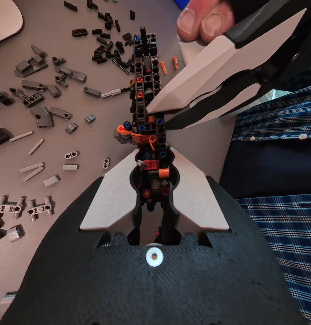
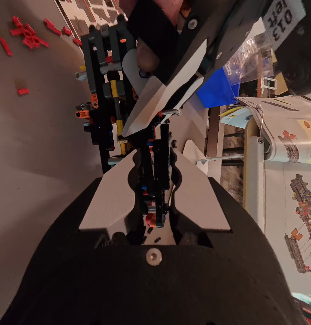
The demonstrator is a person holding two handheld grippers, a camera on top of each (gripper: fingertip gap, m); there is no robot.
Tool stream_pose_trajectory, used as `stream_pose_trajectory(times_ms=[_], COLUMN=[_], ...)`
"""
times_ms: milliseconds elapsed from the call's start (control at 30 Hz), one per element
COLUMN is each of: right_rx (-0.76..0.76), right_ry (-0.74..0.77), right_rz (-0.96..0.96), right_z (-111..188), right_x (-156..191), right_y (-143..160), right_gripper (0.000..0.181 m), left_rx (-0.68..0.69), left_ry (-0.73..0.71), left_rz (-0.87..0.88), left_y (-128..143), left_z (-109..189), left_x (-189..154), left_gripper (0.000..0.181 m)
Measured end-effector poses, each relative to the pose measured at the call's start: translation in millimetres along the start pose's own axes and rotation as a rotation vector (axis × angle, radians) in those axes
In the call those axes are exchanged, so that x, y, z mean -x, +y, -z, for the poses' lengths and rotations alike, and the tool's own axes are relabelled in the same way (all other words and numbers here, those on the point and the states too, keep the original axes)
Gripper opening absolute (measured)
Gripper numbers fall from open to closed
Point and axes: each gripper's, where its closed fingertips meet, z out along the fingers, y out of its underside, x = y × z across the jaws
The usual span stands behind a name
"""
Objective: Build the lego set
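The Lego assembly point(image 1: 147, 73) is a long black Technic frame with red, blue and orange pins, held above the grey table point(image 1: 91, 140). My left gripper point(image 1: 153, 152) is shut on its near end. My right gripper point(image 1: 156, 118) reaches in from the upper right and is shut on the frame's middle, by an orange part. In the right wrist view my right gripper point(image 2: 154, 153) clamps the assembly point(image 2: 105, 91), whose yellow axle point(image 2: 116, 105) shows. The left gripper point(image 2: 142, 128) comes in from the upper right, gripping the same assembly.
Loose grey parts point(image 1: 40, 116) and black parts point(image 1: 107, 47) lie across the table on the left, with two orange pins point(image 1: 163, 66). Red parts point(image 2: 28, 35) lie farther off. An open instruction booklet point(image 2: 291, 158) stands at the right. A person's checked shirt point(image 1: 274, 114) is close at the right. Less than 4 cm separates the two grippers' tips.
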Motion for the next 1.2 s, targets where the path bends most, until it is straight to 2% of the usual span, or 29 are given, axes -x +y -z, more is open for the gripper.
stream_pose_trajectory(times_ms=[300,433,1200], right_rx=[0.072,0.091,0.170], right_ry=[0.061,0.029,0.089], right_rz=[0.074,0.053,0.153], right_z=[-5.3,-10.1,-14.2], right_x=[4.2,10.7,27.4], right_y=[4.1,7.0,16.0], right_gripper=[0.029,0.028,0.027], left_rx=[0.035,0.063,0.111], left_ry=[-0.042,-0.090,-0.065], left_rz=[-0.017,-0.036,-0.015], left_y=[2.4,6.0,15.4], left_z=[-3.2,-6.6,-24.6], left_x=[1.7,4.6,7.0], left_gripper=[0.026,0.025,0.024])
